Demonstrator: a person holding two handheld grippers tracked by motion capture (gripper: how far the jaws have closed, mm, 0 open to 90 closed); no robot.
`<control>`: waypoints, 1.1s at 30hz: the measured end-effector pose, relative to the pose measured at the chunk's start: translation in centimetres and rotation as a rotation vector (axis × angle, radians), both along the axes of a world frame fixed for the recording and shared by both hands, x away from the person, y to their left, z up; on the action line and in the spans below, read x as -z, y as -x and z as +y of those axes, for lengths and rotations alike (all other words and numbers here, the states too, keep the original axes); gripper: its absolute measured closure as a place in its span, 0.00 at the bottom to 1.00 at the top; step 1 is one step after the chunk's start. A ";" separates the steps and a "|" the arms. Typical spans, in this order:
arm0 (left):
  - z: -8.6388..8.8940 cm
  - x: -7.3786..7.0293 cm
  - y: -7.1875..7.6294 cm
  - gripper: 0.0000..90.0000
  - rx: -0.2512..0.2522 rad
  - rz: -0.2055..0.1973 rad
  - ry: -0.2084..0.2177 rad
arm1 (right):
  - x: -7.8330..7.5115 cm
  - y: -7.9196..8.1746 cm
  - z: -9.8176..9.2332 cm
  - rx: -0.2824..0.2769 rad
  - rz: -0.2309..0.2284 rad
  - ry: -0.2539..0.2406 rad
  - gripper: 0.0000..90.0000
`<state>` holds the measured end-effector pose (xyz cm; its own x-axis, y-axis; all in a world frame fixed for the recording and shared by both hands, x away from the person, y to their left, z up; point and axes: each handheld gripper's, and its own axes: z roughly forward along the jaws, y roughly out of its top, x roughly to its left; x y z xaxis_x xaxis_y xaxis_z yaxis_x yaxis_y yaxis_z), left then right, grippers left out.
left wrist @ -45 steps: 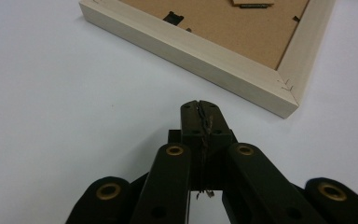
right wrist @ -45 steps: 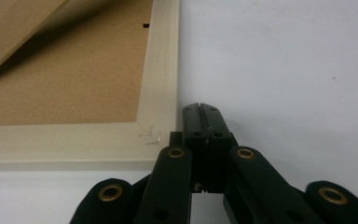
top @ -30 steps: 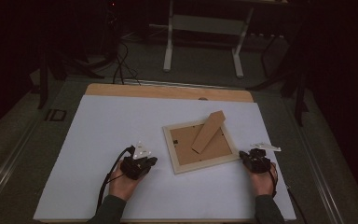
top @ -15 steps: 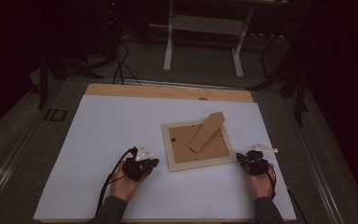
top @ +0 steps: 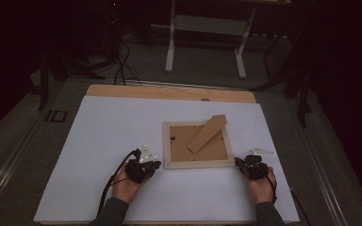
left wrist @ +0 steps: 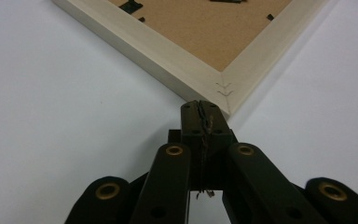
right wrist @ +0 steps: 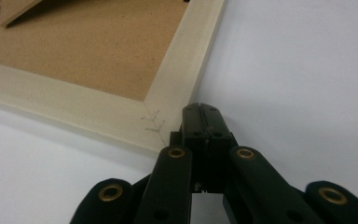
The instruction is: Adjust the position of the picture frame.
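Observation:
A pale wooden picture frame (top: 199,163) lies face down on the white table top (top: 103,132), its brown backing board and stand strut (top: 207,133) facing up. My left gripper (top: 156,165) is shut with nothing in it. In the left gripper view its tip (left wrist: 204,109) sits right at the near-left corner of the frame (left wrist: 223,86). My right gripper (top: 238,162) is shut too and holds nothing. In the right gripper view its tip (right wrist: 200,112) rests against the frame's (right wrist: 177,88) near-right corner. Whether either tip presses on the wood I cannot tell.
The white sheet covers a wooden table whose bare far edge (top: 169,92) shows at the back. Beyond it stand a pale table base (top: 206,33) and floor cables (top: 120,61) in the dark. Both forearms enter from the bottom edge.
The frame has slid a little to the left and turned squarer to the table edge. My right gripper moved left with it; my left gripper stayed put.

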<state>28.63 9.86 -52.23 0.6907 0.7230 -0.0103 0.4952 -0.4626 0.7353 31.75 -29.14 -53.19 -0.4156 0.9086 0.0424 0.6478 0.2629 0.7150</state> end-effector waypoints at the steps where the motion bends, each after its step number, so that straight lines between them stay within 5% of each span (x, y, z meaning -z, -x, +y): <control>1: 0.0 0.0 0.0 1.00 -0.001 0.002 0.000 | 0.0 0.0 0.1 -0.003 -0.002 0.001 1.00; 21: 0.5 0.7 -0.8 1.00 -0.070 -0.012 -0.037 | -0.1 1.2 2.7 -0.102 0.013 0.026 1.00; 33: 1.1 1.0 -1.3 0.98 -0.134 -0.007 -0.025 | -0.1 1.7 4.4 -0.165 0.014 0.047 1.00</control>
